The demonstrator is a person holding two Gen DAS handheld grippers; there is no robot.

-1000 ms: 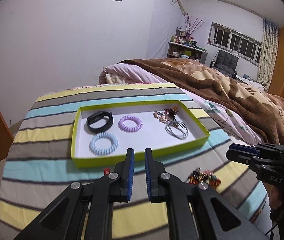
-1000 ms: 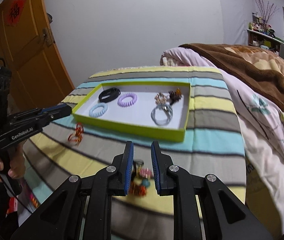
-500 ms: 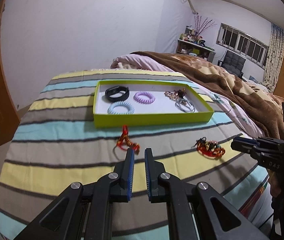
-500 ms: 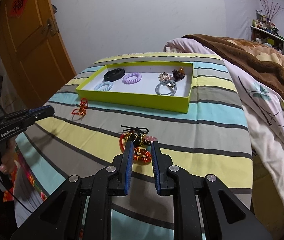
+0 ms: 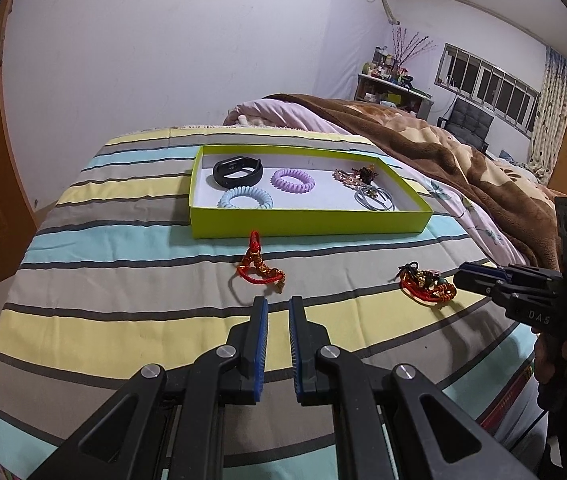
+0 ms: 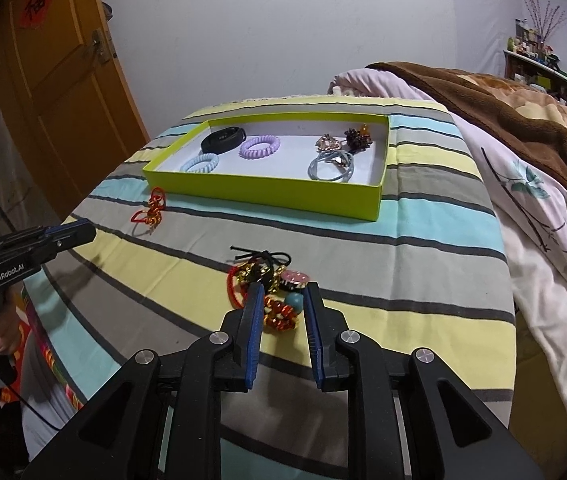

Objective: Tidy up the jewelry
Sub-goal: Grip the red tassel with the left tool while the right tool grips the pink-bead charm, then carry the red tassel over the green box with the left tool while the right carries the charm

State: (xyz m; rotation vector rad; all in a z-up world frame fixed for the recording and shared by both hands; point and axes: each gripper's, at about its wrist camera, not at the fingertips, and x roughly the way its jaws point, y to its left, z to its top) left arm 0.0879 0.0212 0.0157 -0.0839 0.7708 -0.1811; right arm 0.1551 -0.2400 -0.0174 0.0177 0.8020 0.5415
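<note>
A lime green tray (image 5: 307, 224) (image 6: 267, 192) on the striped bedspread holds a black band (image 5: 237, 171), a purple coil ring (image 5: 292, 180), a blue coil ring (image 5: 246, 199), grey rings (image 5: 375, 199) and beaded pieces (image 5: 357, 174). A red cord bracelet (image 5: 257, 266) (image 6: 152, 210) lies in front of the tray. My left gripper (image 5: 278, 306) hovers just short of it, fingers nearly together, empty. A red and gold beaded bundle (image 6: 271, 290) (image 5: 427, 282) lies to the right. My right gripper (image 6: 282, 294) is open, its fingertips (image 6: 255, 300) either side of the bundle's near end.
A brown blanket (image 5: 463, 160) and pink quilt (image 6: 543, 220) cover the bed to the right of the tray. An orange door (image 6: 59, 92) stands at the left. The bedspread's edge drops off near both hands.
Both grippers have pulled back and lowered from the tray. The right jaws have widened around the beaded bundle. The left gripper now faces the red cord bracelet.
</note>
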